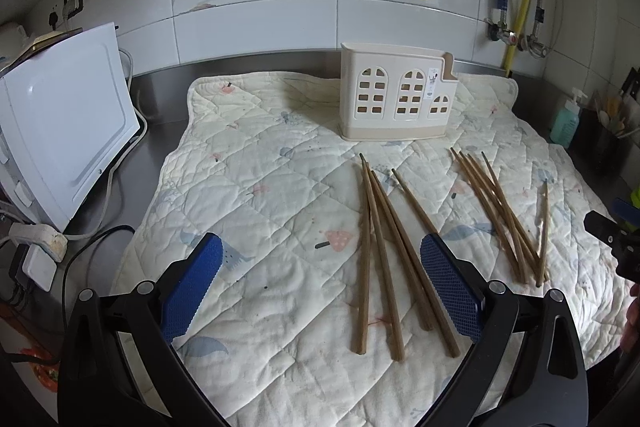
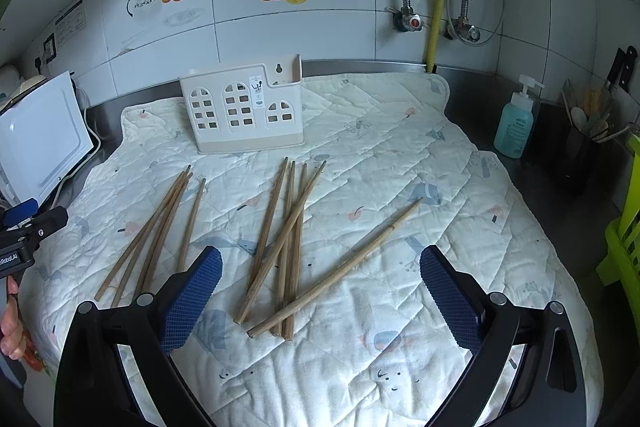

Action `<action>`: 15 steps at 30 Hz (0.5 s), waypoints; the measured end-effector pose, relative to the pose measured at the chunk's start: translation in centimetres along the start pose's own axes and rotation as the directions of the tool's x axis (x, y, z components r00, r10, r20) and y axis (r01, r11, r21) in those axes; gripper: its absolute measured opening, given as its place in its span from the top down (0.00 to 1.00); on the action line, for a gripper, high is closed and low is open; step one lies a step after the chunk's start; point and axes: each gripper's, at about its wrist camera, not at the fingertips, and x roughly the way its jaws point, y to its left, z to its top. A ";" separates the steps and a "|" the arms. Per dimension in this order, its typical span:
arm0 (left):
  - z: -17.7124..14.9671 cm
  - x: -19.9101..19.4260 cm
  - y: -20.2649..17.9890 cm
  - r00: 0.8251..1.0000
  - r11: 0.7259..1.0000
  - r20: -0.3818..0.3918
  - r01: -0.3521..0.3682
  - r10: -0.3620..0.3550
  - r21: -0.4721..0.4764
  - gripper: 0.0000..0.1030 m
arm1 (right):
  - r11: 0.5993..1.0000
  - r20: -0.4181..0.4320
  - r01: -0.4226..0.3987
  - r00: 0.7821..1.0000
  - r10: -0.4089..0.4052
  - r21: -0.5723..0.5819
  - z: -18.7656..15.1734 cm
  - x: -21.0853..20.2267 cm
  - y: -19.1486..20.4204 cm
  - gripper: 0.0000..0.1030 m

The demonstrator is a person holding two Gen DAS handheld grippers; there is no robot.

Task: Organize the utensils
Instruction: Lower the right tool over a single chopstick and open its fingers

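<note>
— Left wrist view: what was seen between the left gripper (image 1: 320,283) fingers?

— Nothing was held; the blue pads were spread wide above the quilted mat (image 1: 260,211). Four wooden chopsticks (image 1: 384,259) were laid just ahead, near the right pad.

— And the right gripper (image 2: 320,287)?

— Its fingers were likewise parted and empty. A second chopstick bundle (image 2: 284,243) and one stray chopstick (image 2: 340,267) were spread before it. The cream utensil holder (image 2: 244,111) was stood upright behind them, near the tiled wall (image 2: 320,7).
</note>
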 end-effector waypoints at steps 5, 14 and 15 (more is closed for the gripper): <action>-1.2 1.0 -0.5 0.999 0.999 -0.038 0.018 -0.016 0.042 0.14 | 1.000 -0.037 0.003 0.999 -0.003 0.023 -0.7 1.1 -0.6 0.14; -2.7 4.7 -1.6 0.987 0.997 -0.154 0.049 -0.039 0.058 0.45 | 0.997 -0.106 0.010 0.994 -0.002 0.076 -1.8 3.2 -2.2 0.25; -2.8 5.3 -1.6 0.985 0.997 -0.168 0.050 -0.040 0.056 0.47 | 0.997 -0.111 0.011 0.994 -0.002 0.079 -1.9 3.4 -2.3 0.26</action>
